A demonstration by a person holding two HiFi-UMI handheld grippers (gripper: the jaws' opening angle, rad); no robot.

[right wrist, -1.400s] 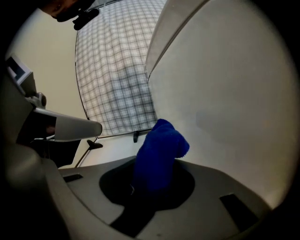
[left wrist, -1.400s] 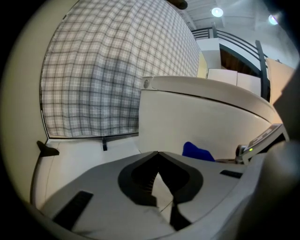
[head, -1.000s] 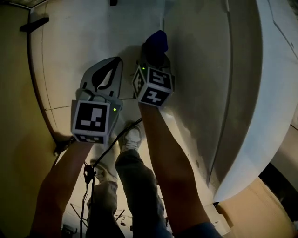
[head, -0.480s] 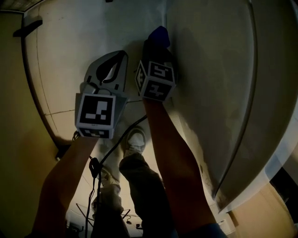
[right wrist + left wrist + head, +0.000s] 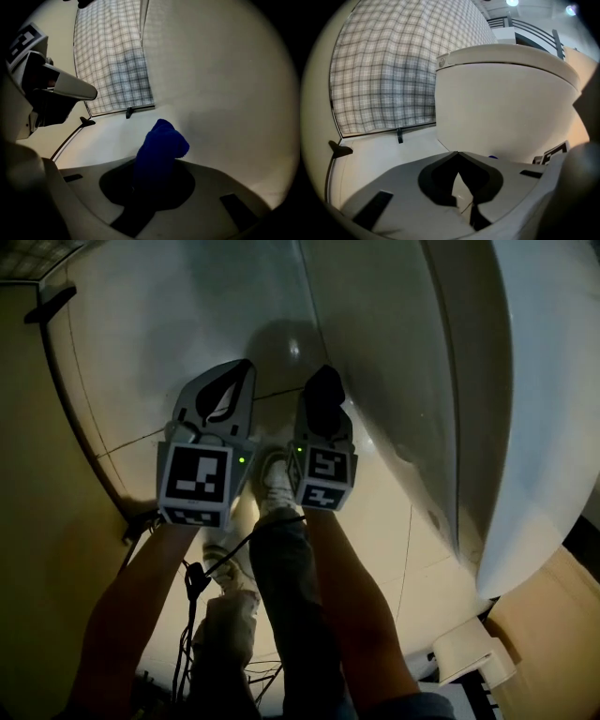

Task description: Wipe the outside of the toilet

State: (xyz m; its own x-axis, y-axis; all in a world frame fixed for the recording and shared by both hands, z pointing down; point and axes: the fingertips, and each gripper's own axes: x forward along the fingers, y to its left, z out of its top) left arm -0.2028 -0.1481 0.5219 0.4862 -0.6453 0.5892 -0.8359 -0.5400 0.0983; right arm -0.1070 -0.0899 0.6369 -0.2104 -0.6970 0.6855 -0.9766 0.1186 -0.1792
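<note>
We pinch the soft, limp cloth (image 5: 161,140) low in our right gripper (image 5: 150,183) — its tip near the slick toilet (image 5: 225,84) wall ahead; left gripper (image 5: 458,154) closed, empty.

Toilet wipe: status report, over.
Right gripper shut on blue cloth. Left gripper shut, empty. Cloth beside toilet bowl, contact unclear. No obstruction seen.

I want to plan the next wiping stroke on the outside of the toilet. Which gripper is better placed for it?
The right. The right gripper is shut on the blue cloth, close beside the toilet. The left gripper is shut, holds nothing, and is farther from the toilet.
</note>
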